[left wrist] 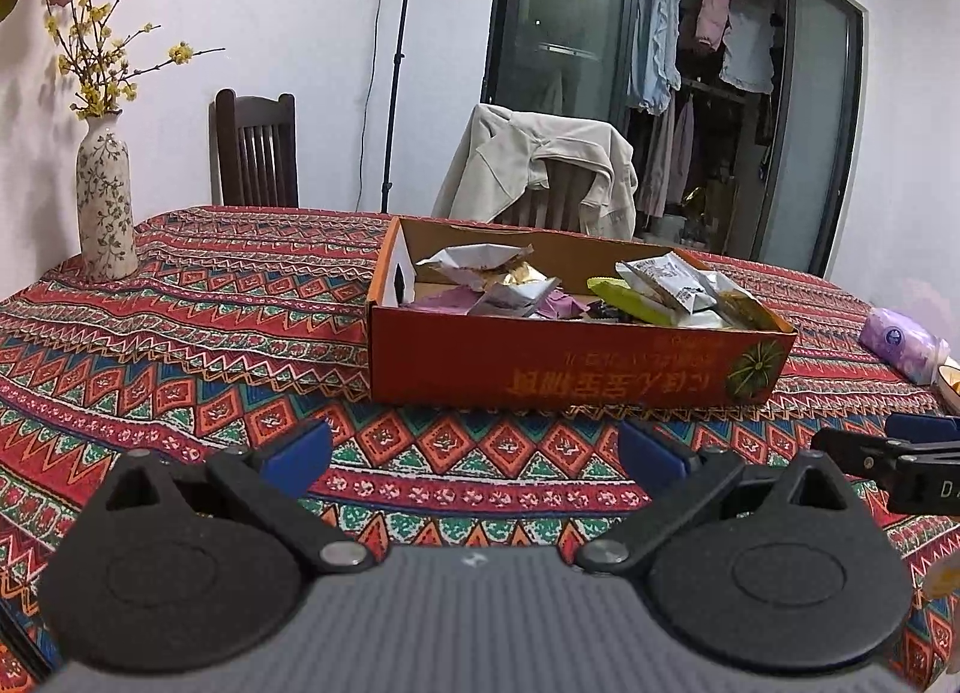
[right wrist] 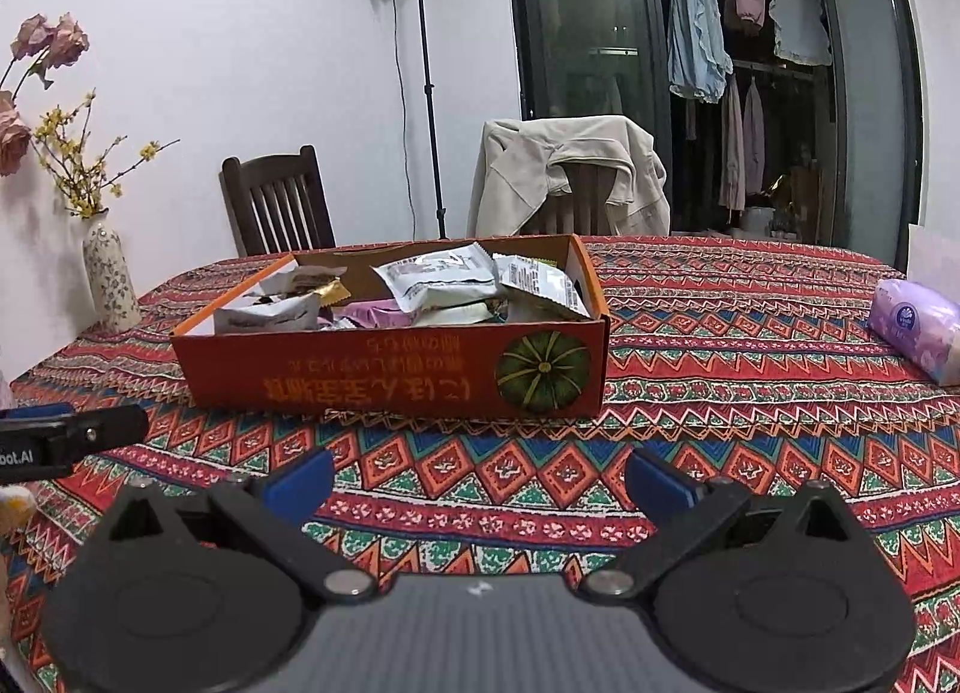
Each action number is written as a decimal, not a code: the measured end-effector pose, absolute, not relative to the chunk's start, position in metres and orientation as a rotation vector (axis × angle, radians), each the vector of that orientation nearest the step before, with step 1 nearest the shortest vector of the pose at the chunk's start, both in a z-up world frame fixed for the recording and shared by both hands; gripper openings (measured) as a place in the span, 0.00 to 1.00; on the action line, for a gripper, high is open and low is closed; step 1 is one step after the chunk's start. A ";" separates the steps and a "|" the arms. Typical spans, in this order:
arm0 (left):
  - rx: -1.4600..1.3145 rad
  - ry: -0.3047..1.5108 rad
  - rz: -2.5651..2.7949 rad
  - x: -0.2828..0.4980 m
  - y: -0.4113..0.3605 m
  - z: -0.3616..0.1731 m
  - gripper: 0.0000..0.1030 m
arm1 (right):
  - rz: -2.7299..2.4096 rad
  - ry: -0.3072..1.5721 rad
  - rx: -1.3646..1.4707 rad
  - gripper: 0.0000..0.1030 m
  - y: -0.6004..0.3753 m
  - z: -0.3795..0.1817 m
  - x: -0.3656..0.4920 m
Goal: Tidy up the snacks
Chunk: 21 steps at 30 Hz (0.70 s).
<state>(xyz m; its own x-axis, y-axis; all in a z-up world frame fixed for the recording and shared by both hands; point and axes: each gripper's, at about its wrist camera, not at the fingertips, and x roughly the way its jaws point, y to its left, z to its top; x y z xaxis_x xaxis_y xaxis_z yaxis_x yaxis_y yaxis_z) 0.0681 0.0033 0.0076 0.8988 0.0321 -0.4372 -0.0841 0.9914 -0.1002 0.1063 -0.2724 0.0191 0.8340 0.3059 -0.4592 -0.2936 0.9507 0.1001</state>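
An orange cardboard box sits on the patterned tablecloth and holds several snack packets, white, purple, green and gold. It also shows in the right wrist view with its snack packets. My left gripper is open and empty, low over the cloth, a little in front of the box. My right gripper is open and empty, also in front of the box. The right gripper's finger shows at the right edge of the left wrist view; the left gripper's finger shows at the left edge of the right wrist view.
A floral vase with flowers stands at the table's far left. A purple tissue pack lies at the right. Two chairs stand behind the table, one with a beige jacket. A lamp stand is by the wall.
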 end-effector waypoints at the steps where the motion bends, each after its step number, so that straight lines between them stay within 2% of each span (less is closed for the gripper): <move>1: -0.118 0.450 0.060 0.068 0.003 0.007 1.00 | 0.318 0.491 0.025 1.00 -0.272 0.019 0.106; 21: -0.117 0.453 0.058 0.069 0.002 0.005 1.00 | 0.323 0.494 0.022 1.00 -0.270 0.016 0.107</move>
<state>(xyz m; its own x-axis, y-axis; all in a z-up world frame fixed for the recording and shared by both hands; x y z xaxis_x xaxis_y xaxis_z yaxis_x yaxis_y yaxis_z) 0.0690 0.0022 0.0055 0.8974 0.0298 -0.4402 -0.0820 0.9916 -0.1001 0.1071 -0.2695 0.0159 0.8307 0.3098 -0.4625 -0.2993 0.9491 0.0982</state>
